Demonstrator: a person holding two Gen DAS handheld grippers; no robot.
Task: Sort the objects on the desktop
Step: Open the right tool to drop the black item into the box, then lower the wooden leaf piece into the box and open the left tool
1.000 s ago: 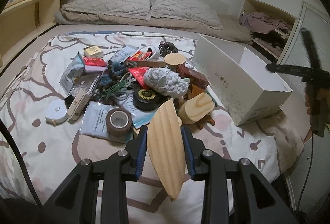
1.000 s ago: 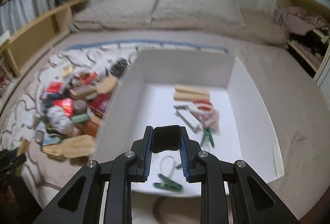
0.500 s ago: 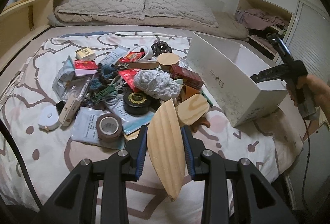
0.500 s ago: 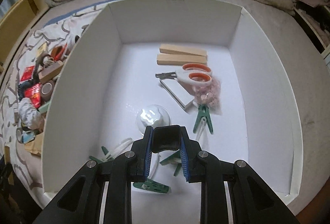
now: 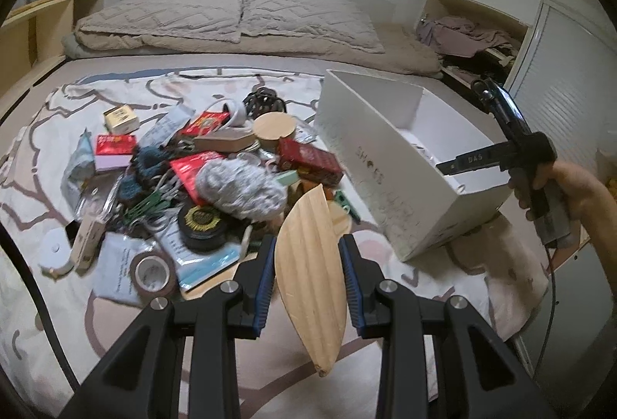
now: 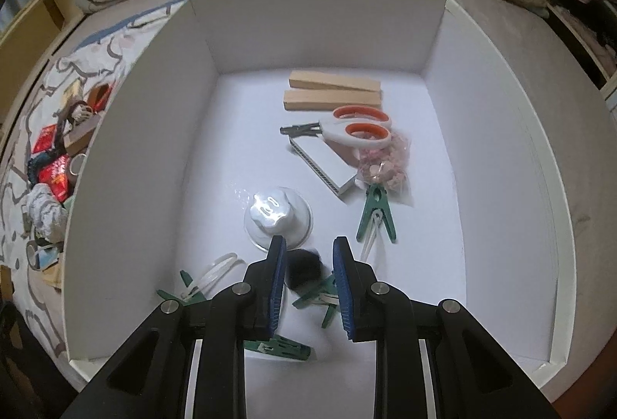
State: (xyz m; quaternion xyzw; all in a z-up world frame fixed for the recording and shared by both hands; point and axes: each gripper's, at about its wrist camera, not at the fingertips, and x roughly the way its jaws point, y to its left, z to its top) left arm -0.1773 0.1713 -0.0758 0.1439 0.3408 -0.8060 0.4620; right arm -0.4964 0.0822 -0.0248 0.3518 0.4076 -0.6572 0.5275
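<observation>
While its long axis runs up and away from the camera, tip toward the pile, the leaf-shaped wooden board (image 5: 310, 276) sits pinched in the left hand-held gripper (image 5: 308, 288) above the bed (image 5: 58, 322). The right hand-held gripper (image 6: 308, 280) hangs spread over the white box (image 6: 127, 149); a blurred black object (image 6: 304, 268) shows between its fingers, hard to identify. Inside lie scissors (image 6: 354, 127), wooden blocks (image 6: 331, 93) and green clothespins (image 6: 376, 212). Pillows (image 5: 231, 14) line the far wall.
</observation>
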